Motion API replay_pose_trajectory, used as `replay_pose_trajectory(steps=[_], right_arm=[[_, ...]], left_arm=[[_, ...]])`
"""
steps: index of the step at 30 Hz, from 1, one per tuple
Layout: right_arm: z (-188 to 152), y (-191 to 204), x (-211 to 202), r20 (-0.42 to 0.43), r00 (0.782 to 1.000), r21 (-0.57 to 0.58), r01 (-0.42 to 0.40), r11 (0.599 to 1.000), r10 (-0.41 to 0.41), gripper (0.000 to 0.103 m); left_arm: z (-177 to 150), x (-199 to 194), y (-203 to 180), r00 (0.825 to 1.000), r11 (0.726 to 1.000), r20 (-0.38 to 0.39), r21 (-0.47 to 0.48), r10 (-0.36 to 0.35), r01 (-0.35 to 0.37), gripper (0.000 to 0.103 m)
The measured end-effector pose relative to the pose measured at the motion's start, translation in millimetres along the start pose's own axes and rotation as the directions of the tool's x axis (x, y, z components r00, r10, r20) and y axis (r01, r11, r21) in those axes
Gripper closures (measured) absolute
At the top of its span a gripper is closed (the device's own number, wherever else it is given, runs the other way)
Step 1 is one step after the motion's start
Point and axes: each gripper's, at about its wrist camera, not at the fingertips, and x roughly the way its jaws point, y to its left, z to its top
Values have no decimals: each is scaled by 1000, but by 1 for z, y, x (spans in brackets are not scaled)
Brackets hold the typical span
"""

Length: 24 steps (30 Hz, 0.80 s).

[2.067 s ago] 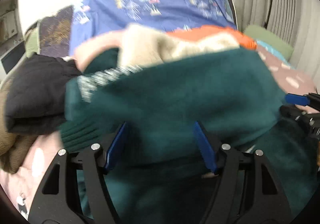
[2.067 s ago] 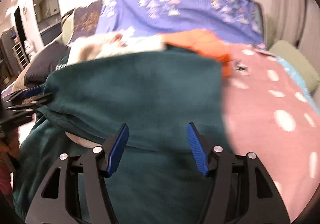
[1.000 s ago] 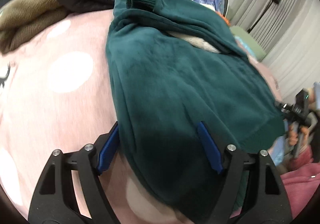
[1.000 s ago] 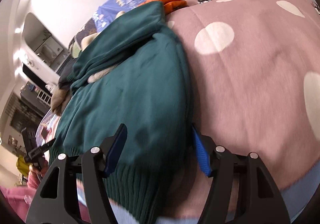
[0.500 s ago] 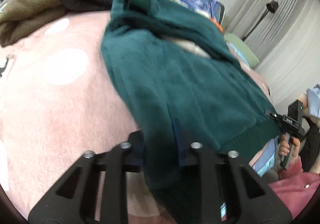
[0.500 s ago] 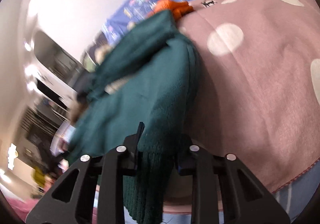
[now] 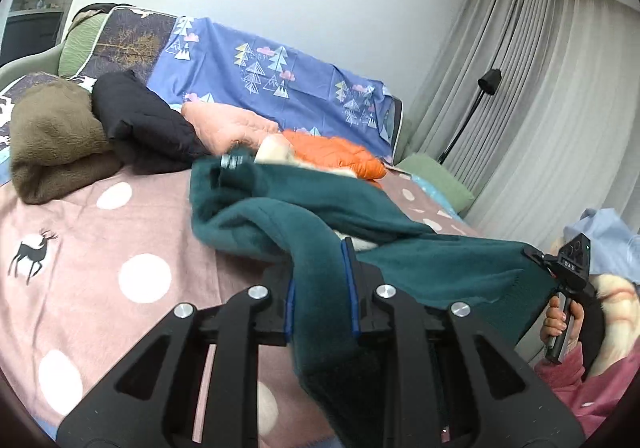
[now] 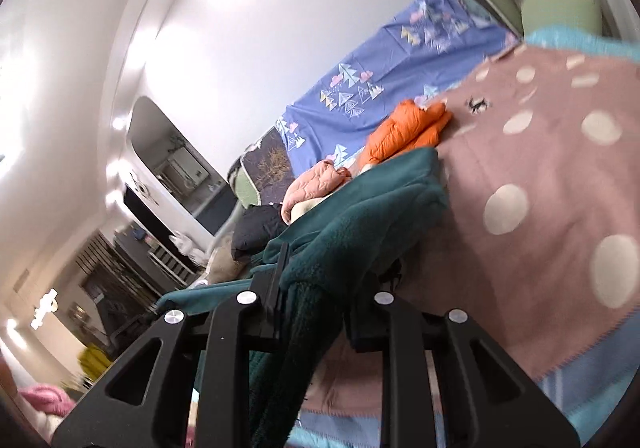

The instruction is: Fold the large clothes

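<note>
A dark green fleece sweater (image 7: 440, 268) lies across the pink dotted blanket (image 7: 100, 248), its lower edge lifted off the bed. My left gripper (image 7: 320, 280) is shut on a bunched fold of that edge, which hangs down between the blue pads. In the right wrist view the sweater (image 8: 372, 208) runs into my right gripper (image 8: 316, 296); its jaws are closing with the ribbed hem pinched between them. The right gripper (image 7: 536, 254) also shows at the right of the left wrist view, held by a hand (image 7: 556, 316), with the hem stretched between the two grippers.
At the head of the bed lie a brown garment (image 7: 52, 136), a black one (image 7: 144, 120), a peach jacket (image 7: 228, 120) and an orange jacket (image 7: 336, 152). A blue patterned sheet (image 7: 260, 76) covers the headboard. A green pillow (image 7: 436, 176), floor lamp (image 7: 488, 80) and curtains stand right.
Both grippers went from open around the sweater's lower edge to shut on it, then rose and tilted up, lifting the hem off the blanket.
</note>
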Motion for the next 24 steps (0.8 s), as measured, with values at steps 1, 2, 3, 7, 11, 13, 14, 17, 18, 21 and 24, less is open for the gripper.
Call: replay_pose_trajectory(steps=[1, 2, 3, 7, 11, 13, 14, 17, 18, 21, 24], right_arm=[[-2, 8, -6, -2, 1000, -15, 16, 1000, -16, 80], [-4, 14, -10, -2, 1000, -29, 28, 999, -28, 80], [-6, 21, -14, 0, 999, -45, 38, 998, -38, 80], [-3, 22, -14, 21, 999, -66, 33, 997, -32, 80], [7, -4, 9, 33, 998, 10, 49, 999, -50, 80], [9, -16, 26, 32, 996, 52, 83, 995, -85, 80], [10, -20, 33, 32, 994, 58, 101, 993, -103, 80], [17, -29, 63, 34, 988, 56, 150, 987, -152, 80], [19, -30, 68, 36, 986, 51, 159, 986, -161, 80], [34, -35, 95, 39, 980, 40, 194, 980, -195, 80], [46, -42, 120, 36, 976, 19, 214, 977, -214, 80]], left_arm=[[-1, -4, -2, 1000, 1000, -10, -7, 14, -14, 84], [-3, -12, -6, 999, 999, -20, -11, 31, -31, 84], [-5, -20, -11, 999, 999, -21, -8, 43, -43, 84], [-6, -40, -26, 998, 998, 6, 0, 63, -63, 84], [1, -30, -16, 997, 997, 26, 4, 79, -79, 82], [6, -17, -3, 997, 997, 26, -39, 74, -73, 81], [10, -7, 5, 997, 995, 20, -67, 78, -76, 80], [18, 23, 20, 994, 990, -5, -88, 108, -108, 79], [21, 34, 24, 992, 988, -13, -85, 125, -126, 79], [31, 61, 34, 988, 984, -35, -94, 152, -154, 79], [46, 84, 44, 984, 980, -34, -91, 175, -177, 79]])
